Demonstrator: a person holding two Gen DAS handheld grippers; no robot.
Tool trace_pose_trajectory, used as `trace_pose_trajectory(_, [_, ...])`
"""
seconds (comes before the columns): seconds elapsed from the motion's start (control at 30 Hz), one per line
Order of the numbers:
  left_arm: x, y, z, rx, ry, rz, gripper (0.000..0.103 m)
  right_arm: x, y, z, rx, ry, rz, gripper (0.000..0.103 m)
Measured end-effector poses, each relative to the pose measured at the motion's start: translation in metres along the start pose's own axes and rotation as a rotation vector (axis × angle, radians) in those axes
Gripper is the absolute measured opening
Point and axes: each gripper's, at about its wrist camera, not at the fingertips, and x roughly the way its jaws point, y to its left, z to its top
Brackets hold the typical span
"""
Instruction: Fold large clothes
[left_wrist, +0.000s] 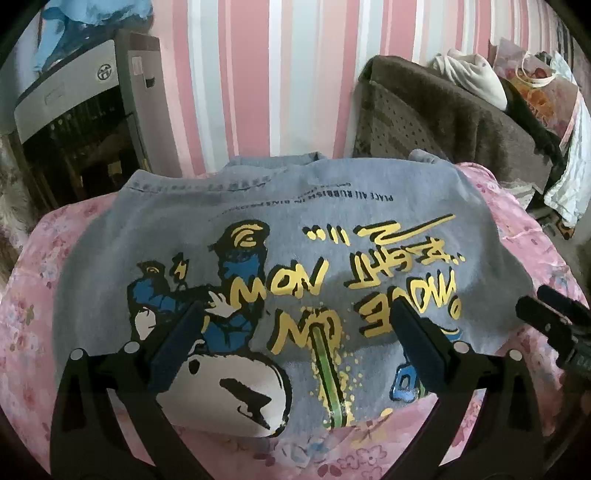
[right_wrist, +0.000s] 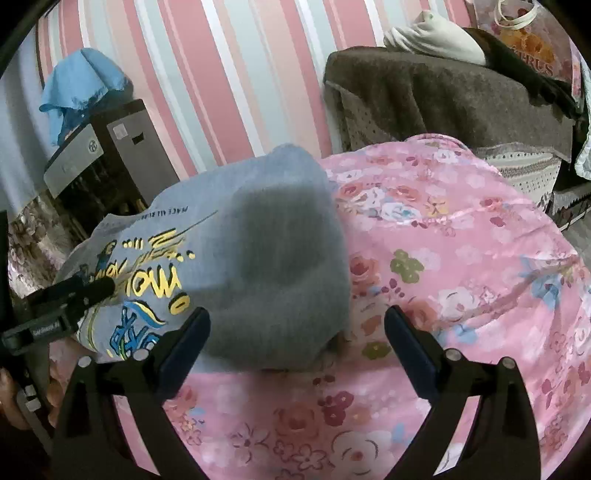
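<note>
From your left wrist camera, the grey sweatshirt (left_wrist: 280, 258) lies spread, print side up, on the pink floral bedspread (left_wrist: 532, 258), with its far hem toward the striped wall (left_wrist: 258, 74). It is flat so the edges can be brought over cleanly. Your left gripper (left_wrist: 299, 339) hovers over the near part of the print with its fingers wide apart and nothing between them, ready to pin or pick the cloth. The tip of the other tool shows at the right edge.

From your right wrist camera, one side of the garment is already turned in, so plain grey cloth covers part of the print. Your right gripper (right_wrist: 297, 345) sits at the near edge of that fold, fingers spread wide and empty. It seems to float just above the fabric, though the blur leaves that unsure. The brown blanket (right_wrist: 443, 99) lies well apart behind.
</note>
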Motion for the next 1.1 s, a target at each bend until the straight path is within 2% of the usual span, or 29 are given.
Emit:
trace_pose_trajectory(0.07, [0.003, -0.001, 0.0, 0.003, 0.013, -0.024, 0.073, 0.002, 0.001, -0.002, -0.001, 0.005, -0.005, 0.095])
trace_pose_trajectory(0.17, [0.007, -0.004, -0.001, -0.001, 0.018, -0.035, 0.05, 0.002, 0.0, -0.003, 0.001, 0.01, -0.007, 0.095])
trace_pose_trajectory(0.27, [0.008, -0.008, -0.002, 0.018, 0.019, -0.047, 0.038, 0.001, 0.0, -0.004, 0.012, 0.005, -0.005, 0.095])
trace_pose_trajectory(0.4, [0.018, -0.01, -0.006, 0.019, 0.051, -0.056, 0.035, 0.006, 0.003, -0.006, 0.041, 0.038, 0.038, 0.095])
trace_pose_trajectory(0.63, [0.024, -0.008, -0.009, 0.018, 0.054, -0.069, 0.035, 0.008, 0.01, -0.012, 0.045, 0.079, 0.013, 0.092])
trace_pose_trajectory(0.7, [0.024, -0.01, -0.011, 0.034, 0.049, -0.059, 0.035, 0.01, 0.011, -0.012, 0.053, 0.08, 0.033, 0.081])
trace_pose_trajectory(0.77, [0.025, -0.011, -0.012, 0.041, 0.047, -0.051, 0.035, 0.016, 0.014, -0.011, 0.057, 0.092, 0.041, 0.075])
trace_pose_trajectory(0.83, [0.025, -0.011, -0.011, 0.041, 0.047, -0.051, 0.035, 0.021, 0.016, -0.009, 0.062, 0.09, 0.039, 0.074])
trace_pose_trajectory(1.1, [0.025, -0.011, -0.011, 0.036, 0.048, -0.062, 0.035, 0.038, 0.02, 0.006, 0.089, 0.077, 0.059, 0.056])
